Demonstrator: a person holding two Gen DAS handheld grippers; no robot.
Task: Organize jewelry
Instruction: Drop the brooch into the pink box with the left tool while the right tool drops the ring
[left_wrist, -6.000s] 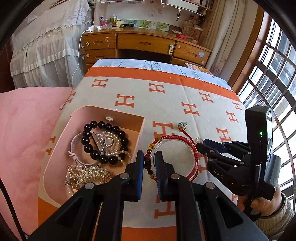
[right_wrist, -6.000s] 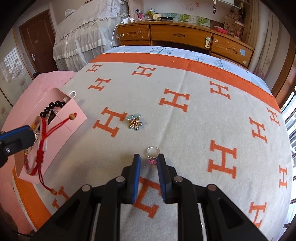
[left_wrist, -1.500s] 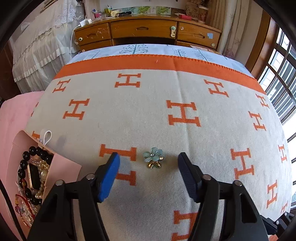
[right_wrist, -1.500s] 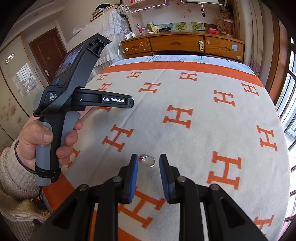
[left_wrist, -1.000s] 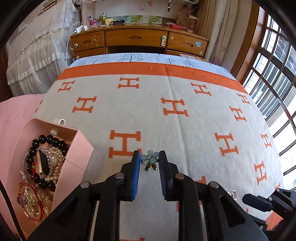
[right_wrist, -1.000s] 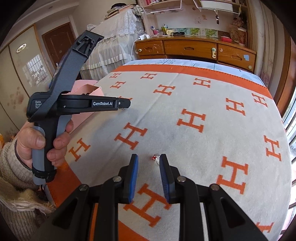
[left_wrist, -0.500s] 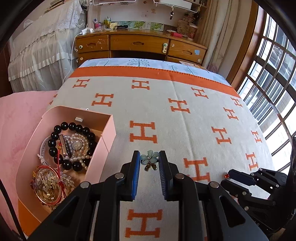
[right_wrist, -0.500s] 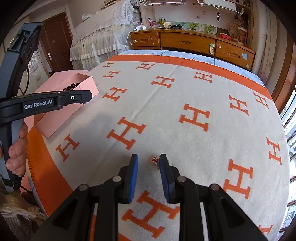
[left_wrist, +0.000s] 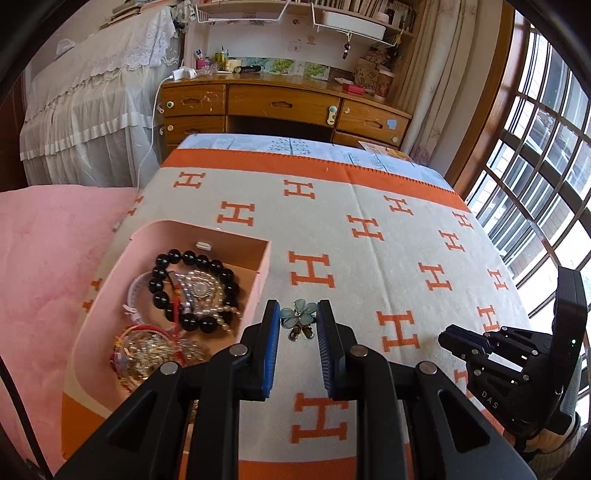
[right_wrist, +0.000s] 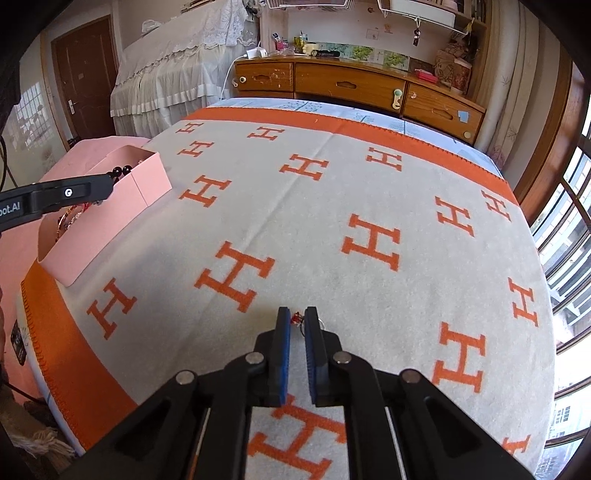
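- Left wrist view: your left gripper (left_wrist: 297, 325) is clamped on the small pale-blue flower brooch with gold petals (left_wrist: 298, 322), its pads narrow around the piece, which is held above the grey blanket with orange H letters (left_wrist: 369, 266).
- The open pink cardboard box (left_wrist: 264, 266) lies forward and to the left of those fingers, its near right wall just beside the left fingertip (left_wrist: 272, 314). Inside sit a black bead bracelet (left_wrist: 192, 288), a pearl strand with a watch face (left_wrist: 201, 291) and a gold brooch tangled in red cord (left_wrist: 155, 350).
- The coming move, I judge, is a short sideways carry to the left over that wall, then a release. This hand is far nearer the box than the other.
- Your right gripper (left_wrist: 448, 338) shows at the lower right edge, well apart from the box.
- Right wrist view: your right gripper (right_wrist: 297, 321) is nearly closed on a thin silver ring with a red stone (right_wrist: 296, 318), the stone peeking between the tips.
- From here the pink cardboard box (right_wrist: 110, 221) lies far to the left across the blanket (right_wrist: 332, 240), with the left tool's body (right_wrist: 55, 195) over it, so this hand should wait.
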